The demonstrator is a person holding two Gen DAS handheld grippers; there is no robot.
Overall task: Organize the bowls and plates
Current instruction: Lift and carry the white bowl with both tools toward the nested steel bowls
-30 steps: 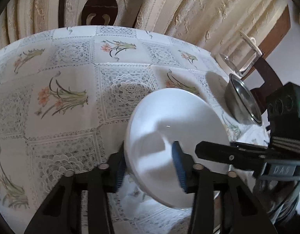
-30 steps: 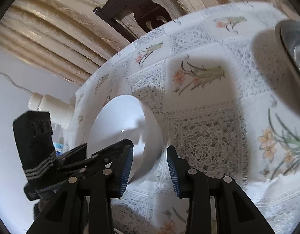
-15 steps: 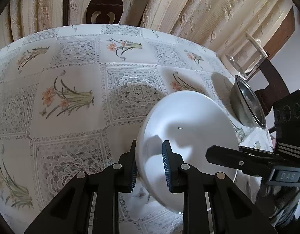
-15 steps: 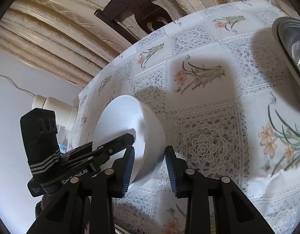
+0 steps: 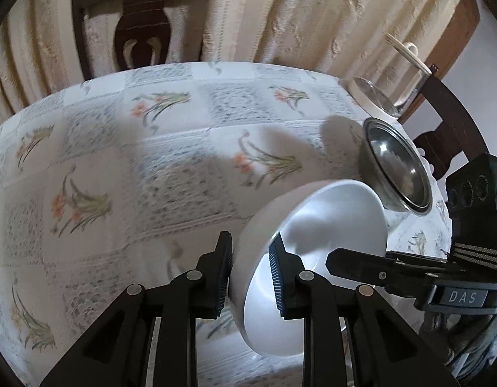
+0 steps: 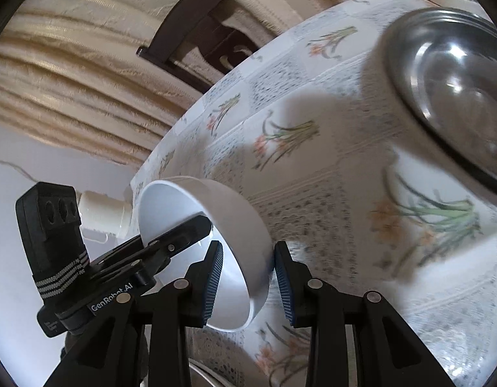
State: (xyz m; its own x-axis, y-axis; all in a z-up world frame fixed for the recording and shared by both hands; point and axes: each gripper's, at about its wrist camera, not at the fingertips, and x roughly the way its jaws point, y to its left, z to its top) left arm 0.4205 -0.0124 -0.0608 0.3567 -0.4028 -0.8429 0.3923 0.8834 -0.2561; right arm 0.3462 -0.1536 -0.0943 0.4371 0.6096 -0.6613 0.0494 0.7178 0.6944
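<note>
Two pairs of tongs grip one white bowl (image 5: 313, 242) from opposite sides above a surface (image 5: 151, 177) spread with a lace-and-flower cloth. In the left wrist view, the left tongs (image 5: 250, 274) are clamped tight on the bowl's near wall, one blue ribbed pad outside, the other inside; the bowl is tipped, its opening turned to the right. To its right the right tongs reach in over the far rim, their body labelled "DAS". Just beyond the white bowl sits a steel bowl (image 5: 397, 174), with a glass jar (image 5: 387, 96) behind it near the surface's edge.

In the right wrist view, the left tongs enter from the left, their body printed "GenRobot.AI", one finger inside the bowl. The right tongs (image 6: 248, 280) pinch the bowl's (image 6: 216, 213) wall, closed on it. The steel bowl (image 6: 448, 96) lies to the upper right. A dark wooden chair (image 6: 200, 38) and cream curtains (image 6: 71, 80) stand behind.
</note>
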